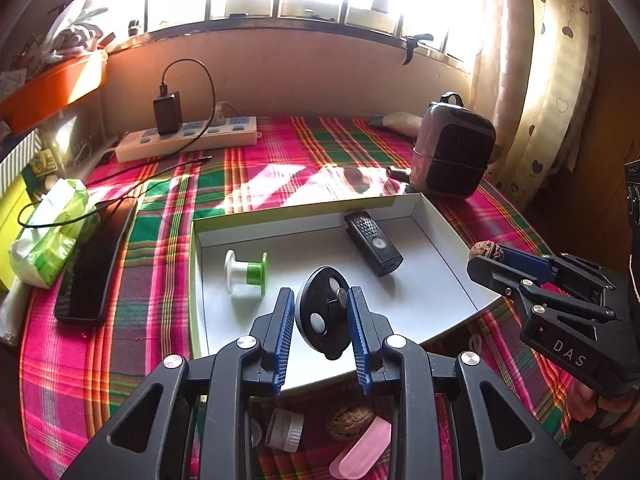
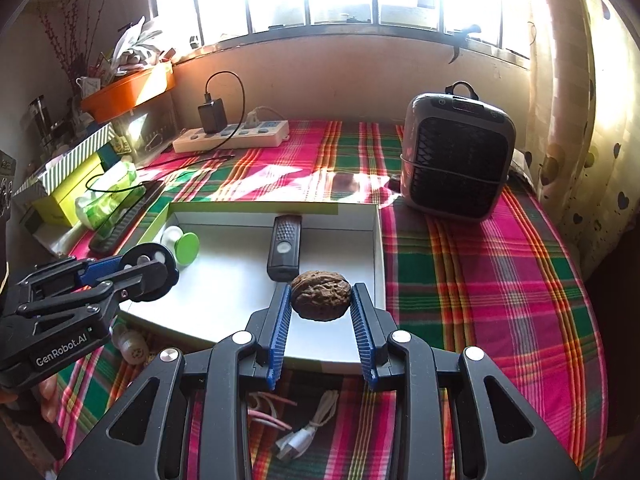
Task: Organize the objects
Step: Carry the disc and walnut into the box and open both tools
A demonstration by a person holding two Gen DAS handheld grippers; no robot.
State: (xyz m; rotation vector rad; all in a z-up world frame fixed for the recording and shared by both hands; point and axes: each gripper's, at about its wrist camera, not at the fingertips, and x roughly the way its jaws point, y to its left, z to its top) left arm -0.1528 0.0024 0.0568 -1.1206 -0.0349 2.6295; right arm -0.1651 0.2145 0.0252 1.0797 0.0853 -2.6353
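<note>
My left gripper [image 1: 320, 300] is shut on a black round disc [image 1: 324, 314] with pale holes, held above the near part of the white shallow box [image 1: 436, 216]. My right gripper [image 2: 320, 294] is shut on a brown walnut [image 2: 320, 295], also over the box's near edge [image 2: 352, 364]. In the box lie a white and green spool [image 1: 246, 274] and a black remote-like device [image 1: 374, 242]. Each gripper shows in the other's view: the right one [image 1: 486, 254] at the box's right side, the left one [image 2: 150, 266] at its left.
On the plaid cloth near me lie a second walnut [image 1: 352, 420], a pink piece [image 1: 362, 450], a small white jar [image 1: 286, 430] and a white cable [image 2: 308, 428]. A phone [image 1: 96, 264], tissue pack [image 1: 52, 232], power strip [image 1: 188, 138] and small heater [image 2: 456, 156] stand around the box.
</note>
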